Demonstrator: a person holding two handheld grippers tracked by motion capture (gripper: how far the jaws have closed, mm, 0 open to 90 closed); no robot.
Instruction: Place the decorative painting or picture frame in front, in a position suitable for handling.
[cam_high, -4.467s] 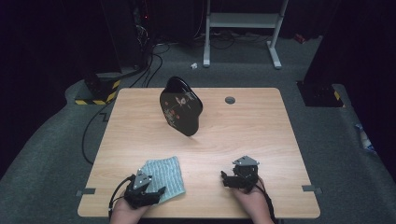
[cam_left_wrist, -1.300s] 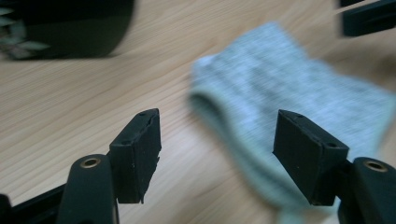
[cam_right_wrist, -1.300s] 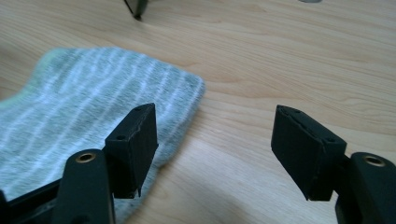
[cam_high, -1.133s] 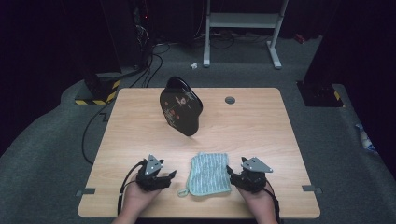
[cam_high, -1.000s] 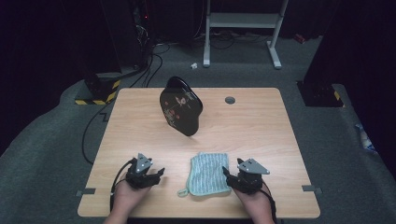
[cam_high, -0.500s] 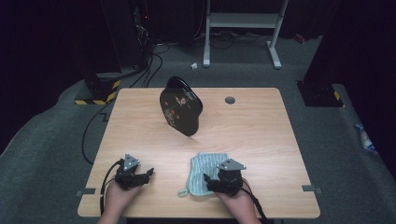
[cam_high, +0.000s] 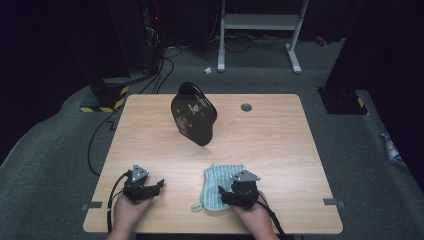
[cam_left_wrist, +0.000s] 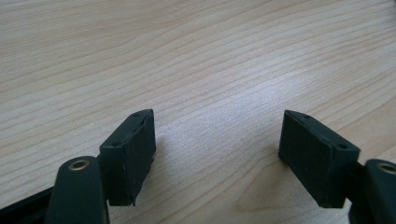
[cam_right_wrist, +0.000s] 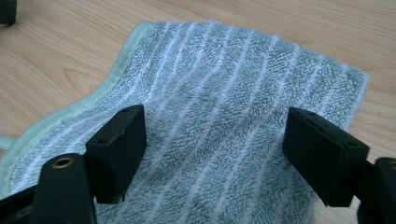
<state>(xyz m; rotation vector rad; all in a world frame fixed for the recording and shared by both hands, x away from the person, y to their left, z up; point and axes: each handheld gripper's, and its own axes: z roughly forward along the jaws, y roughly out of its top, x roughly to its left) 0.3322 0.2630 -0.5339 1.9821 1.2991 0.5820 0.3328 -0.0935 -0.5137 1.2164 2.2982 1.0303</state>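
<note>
Two hand-held grippers rest low at the near edge of a pale wood-grain table (cam_high: 280, 145), seen from above. The right gripper (cam_high: 226, 196) sits over the near right part of a small folded towel (cam_high: 215, 180), its jaws spread wide and gripping nothing; its jaws have just been closing a little, with towel under them but no fold pinched. The left gripper (cam_high: 156, 185) lies well apart to the left on bare wood, jaws likewise released and empty.

The high view alone takes in the glossy black oval tray (cam_high: 192, 120), standing tilted on edge near the table's middle and painted with a floral pattern, plus a round grey grommet (cam_high: 246, 106) beyond it.

The right gripper view brings what the overhead picture blurs — the towel (cam_right_wrist: 224, 116) is looped terry, pale green-blue with thin white stripes and a smooth stitched hem, lying slightly rumpled. The left gripper view gives fine wavy grain between two blocky black jaws, their pads matte and ribbed.
</note>
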